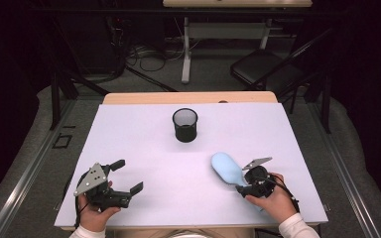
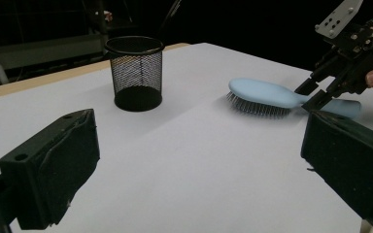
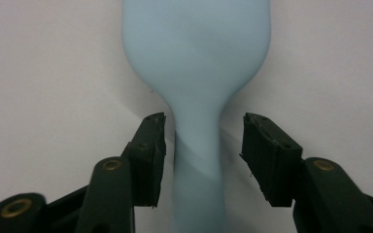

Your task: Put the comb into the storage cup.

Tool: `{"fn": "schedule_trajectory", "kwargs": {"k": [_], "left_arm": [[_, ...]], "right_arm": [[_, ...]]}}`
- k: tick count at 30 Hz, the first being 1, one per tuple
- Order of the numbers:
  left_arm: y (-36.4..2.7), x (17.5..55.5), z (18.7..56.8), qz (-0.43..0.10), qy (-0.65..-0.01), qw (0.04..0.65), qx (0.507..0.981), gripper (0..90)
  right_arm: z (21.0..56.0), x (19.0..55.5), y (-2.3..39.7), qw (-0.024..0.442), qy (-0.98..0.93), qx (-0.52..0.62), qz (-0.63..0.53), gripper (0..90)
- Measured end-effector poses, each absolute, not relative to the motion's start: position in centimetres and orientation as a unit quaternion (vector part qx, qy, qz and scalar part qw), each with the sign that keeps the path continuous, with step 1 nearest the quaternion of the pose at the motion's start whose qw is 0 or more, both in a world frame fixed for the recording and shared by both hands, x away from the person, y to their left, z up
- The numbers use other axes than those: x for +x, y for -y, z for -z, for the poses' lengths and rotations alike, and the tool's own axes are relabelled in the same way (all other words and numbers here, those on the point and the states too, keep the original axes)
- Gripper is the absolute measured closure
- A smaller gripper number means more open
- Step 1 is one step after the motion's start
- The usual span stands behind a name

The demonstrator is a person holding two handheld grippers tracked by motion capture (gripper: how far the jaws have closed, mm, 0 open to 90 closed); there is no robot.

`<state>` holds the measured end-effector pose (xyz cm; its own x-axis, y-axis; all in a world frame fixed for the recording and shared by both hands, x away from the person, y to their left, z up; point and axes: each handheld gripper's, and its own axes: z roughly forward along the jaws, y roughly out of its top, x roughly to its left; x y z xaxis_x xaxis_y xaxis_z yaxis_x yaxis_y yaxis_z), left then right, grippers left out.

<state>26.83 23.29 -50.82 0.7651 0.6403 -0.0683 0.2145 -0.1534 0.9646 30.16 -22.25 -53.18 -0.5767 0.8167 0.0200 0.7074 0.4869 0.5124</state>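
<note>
Lying bristles-down on the white table point(image 1: 144, 198), a pale blue hairbrush point(image 1: 227, 168) is showing its smooth oval back, narrowing to a slim handle that is pointing toward the person. The right hand-held gripper point(image 3: 204, 145) is straddling that handle, its jaws standing slightly apart from it on both sides, not yet pinching. The left hand-held gripper point(image 1: 129, 176) is resting well apart with jaws spread wide. A black mesh cup point(image 1: 185, 125) is standing upright farther back.

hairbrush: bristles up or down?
Bristles down. The light blue hairbrush lies flat on the white table; its metal pins face the tabletop, smooth back up.
</note>
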Motion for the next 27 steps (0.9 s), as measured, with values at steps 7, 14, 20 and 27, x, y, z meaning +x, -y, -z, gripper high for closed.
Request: {"fn": "schedule_trajectory", "kwargs": {"k": [7, 14, 20, 27], "left_arm": [[-23.3, 26.9, 50.8, -0.182, -0.29, 0.582, 0.737, 0.4], [-23.3, 26.9, 50.8, -0.183, -0.291, 0.582, 0.737, 0.4], [-23.3, 26.9, 50.9, -0.181, -0.29, 0.581, 0.739, 0.4], [-23.3, 26.9, 50.9, -0.181, -0.289, 0.579, 0.74, 0.4]], "right_arm": [[53.5, 30.3, 21.8, 0.114, -0.858, 0.444, -0.23, 55.6], [53.6, 30.5, 21.5, 0.116, -0.858, 0.444, -0.232, 59.9], [53.7, 30.5, 21.1, 0.114, -0.861, 0.441, -0.226, 63.1], [53.7, 30.7, 21.1, 0.11, -0.866, 0.437, -0.218, 64.6]]}}
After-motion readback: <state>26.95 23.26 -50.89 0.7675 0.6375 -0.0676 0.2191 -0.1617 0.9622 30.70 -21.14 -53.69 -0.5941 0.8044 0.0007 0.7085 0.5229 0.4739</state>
